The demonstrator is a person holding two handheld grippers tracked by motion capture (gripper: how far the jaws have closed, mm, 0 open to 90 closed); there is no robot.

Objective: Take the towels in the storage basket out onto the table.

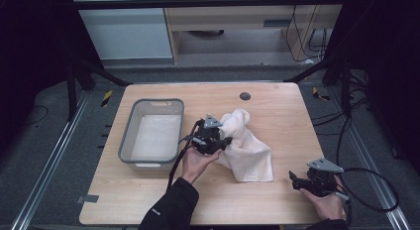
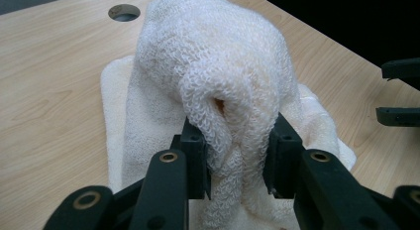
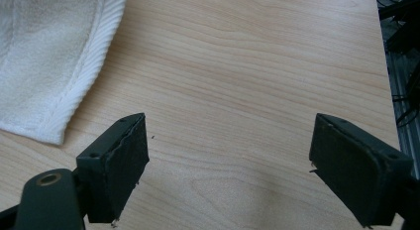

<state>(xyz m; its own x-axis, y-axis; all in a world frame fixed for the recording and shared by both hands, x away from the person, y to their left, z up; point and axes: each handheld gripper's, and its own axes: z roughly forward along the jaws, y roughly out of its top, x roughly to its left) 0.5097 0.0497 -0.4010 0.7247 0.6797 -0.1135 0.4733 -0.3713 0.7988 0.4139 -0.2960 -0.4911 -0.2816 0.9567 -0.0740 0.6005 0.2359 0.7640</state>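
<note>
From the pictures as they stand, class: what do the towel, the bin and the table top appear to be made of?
White towel: looped terry cloth, probably cotton; open loops and a ribbed hem show, matte and soft.
Grey bin: likely moulded plastic; smooth one-piece walls with rounded corners.
Table top: light wood-grain surface, perhaps laminate; its even, faintly glossy grain leaves that open.

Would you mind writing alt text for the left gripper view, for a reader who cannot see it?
The left hand-held gripper is clamped on a bunched fold of a white towel, which humps up over a light wooden table. A round hole sits in the tabletop beyond.
</note>
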